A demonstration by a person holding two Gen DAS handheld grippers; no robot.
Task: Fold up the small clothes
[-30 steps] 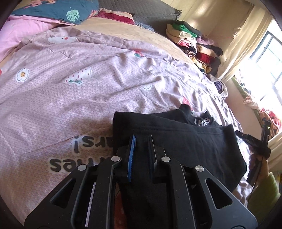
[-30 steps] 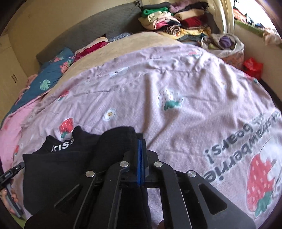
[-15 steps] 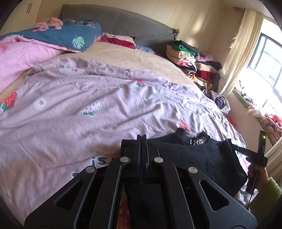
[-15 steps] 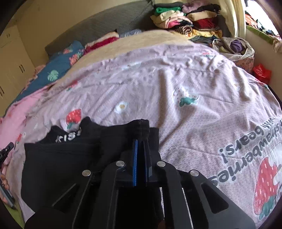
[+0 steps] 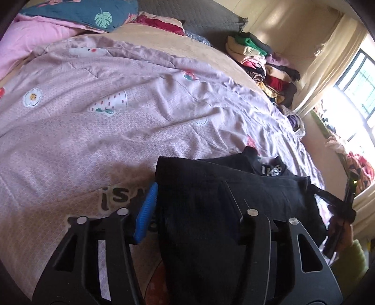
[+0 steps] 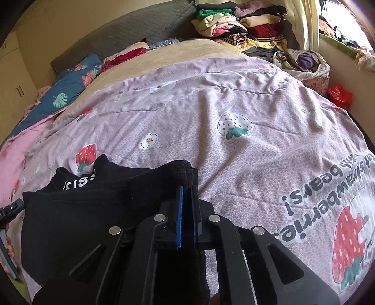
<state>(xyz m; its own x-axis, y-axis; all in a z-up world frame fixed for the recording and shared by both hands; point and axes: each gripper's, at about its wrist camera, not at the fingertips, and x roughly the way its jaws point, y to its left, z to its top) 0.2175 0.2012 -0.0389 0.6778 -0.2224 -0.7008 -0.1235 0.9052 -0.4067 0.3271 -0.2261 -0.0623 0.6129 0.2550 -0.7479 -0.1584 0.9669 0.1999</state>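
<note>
A black garment [image 5: 211, 201] with white lettering on its collar lies folded on the pink strawberry-print bedspread [image 5: 117, 112]. My left gripper [image 5: 187, 199] is open, its jaws spread wide around the garment's near left corner, the blue pad [image 5: 145, 211] to the left of the cloth. In the right wrist view the same black garment [image 6: 93, 211] lies low and left. My right gripper [image 6: 186, 206] is shut on the garment's right corner, a fold of black cloth pinched between the pads.
A stack of folded clothes [image 5: 260, 63] sits at the far right of the bed, with pillows [image 5: 77, 14] at the headboard. A bag of clothes [image 6: 304, 63] and a red bag [image 6: 339, 96] lie beside the bed. A window [image 5: 358, 91] is on the right.
My left gripper was shut on the garment's left corner half a second ago and has now opened wide, dropping lower. My right gripper stays shut on the right corner and has lowered slightly.
</note>
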